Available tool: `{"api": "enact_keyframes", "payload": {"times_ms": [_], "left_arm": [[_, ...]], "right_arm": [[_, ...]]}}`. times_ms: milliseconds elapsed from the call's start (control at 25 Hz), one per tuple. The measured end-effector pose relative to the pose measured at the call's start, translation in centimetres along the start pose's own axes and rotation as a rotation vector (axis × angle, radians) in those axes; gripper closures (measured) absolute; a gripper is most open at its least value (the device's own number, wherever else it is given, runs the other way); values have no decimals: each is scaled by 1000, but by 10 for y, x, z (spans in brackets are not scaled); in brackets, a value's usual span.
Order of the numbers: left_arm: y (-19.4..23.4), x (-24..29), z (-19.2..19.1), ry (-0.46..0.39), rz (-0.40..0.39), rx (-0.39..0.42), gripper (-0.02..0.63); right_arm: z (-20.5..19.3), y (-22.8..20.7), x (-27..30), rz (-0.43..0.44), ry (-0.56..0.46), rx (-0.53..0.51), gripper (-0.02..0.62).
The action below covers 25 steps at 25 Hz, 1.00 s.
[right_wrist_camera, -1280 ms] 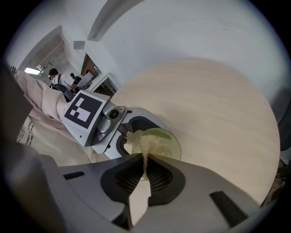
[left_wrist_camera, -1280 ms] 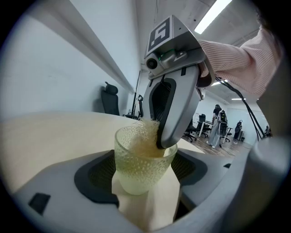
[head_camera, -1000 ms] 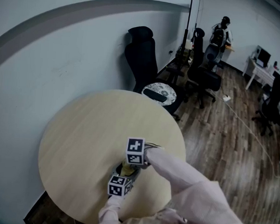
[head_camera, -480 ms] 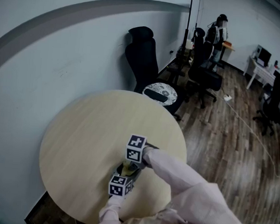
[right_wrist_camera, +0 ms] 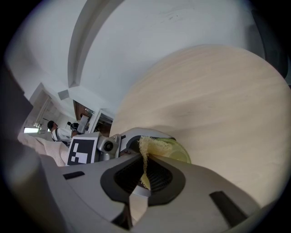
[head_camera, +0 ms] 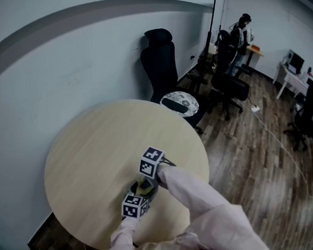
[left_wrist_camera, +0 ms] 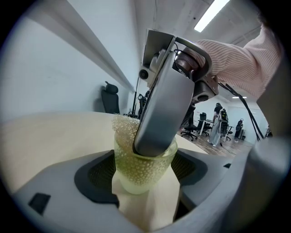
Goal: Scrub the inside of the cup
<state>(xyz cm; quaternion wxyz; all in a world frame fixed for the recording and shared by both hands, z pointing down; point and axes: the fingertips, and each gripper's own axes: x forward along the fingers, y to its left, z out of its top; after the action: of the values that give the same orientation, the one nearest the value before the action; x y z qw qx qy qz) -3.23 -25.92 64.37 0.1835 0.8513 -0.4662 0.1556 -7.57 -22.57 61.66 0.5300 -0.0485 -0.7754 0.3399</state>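
The right gripper (right_wrist_camera: 144, 158), jaws closed on a thin yellow sponge (right_wrist_camera: 151, 144), dips into the green glass cup (left_wrist_camera: 132, 169), which the left gripper (left_wrist_camera: 145, 179) clasps with wide jaws, low in the frame, on the round wooden table (head_camera: 95, 144).

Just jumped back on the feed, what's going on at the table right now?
A person is working two hand-held grippers over the round table. The left gripper is clamped on a dimpled yellow-green cup, holding it upright. The right gripper pinches a yellow sponge and is pushed down into the cup, with a bit of sponge poking above the rim. The inside scrub looks under way.
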Motion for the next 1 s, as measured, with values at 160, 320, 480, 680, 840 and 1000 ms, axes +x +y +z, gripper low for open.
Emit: {"api": "enact_keyframes", "payload": {"times_ms": [160, 320, 480, 680, 840, 1000], "left_arm": [[1, 0, -1, 2, 2, 3, 227], [0, 1, 0, 0, 4, 3, 227], [0, 1, 1, 0, 3, 2, 229], [1, 1, 1, -6, -1, 3, 229], [0, -1, 0, -2, 2, 6, 229], [1, -1, 1, -3, 1, 5, 229]], "right_arm": [[5, -2, -1, 15, -37, 51, 571], [10, -6, -4, 19, -76, 101, 571], [12, -8, -6, 14, -88, 119, 571], [16, -11, -7, 18, -113, 144, 571], [14, -10, -9, 13, -119, 147, 571], [14, -12, -11, -7, -108, 118, 571]]}}
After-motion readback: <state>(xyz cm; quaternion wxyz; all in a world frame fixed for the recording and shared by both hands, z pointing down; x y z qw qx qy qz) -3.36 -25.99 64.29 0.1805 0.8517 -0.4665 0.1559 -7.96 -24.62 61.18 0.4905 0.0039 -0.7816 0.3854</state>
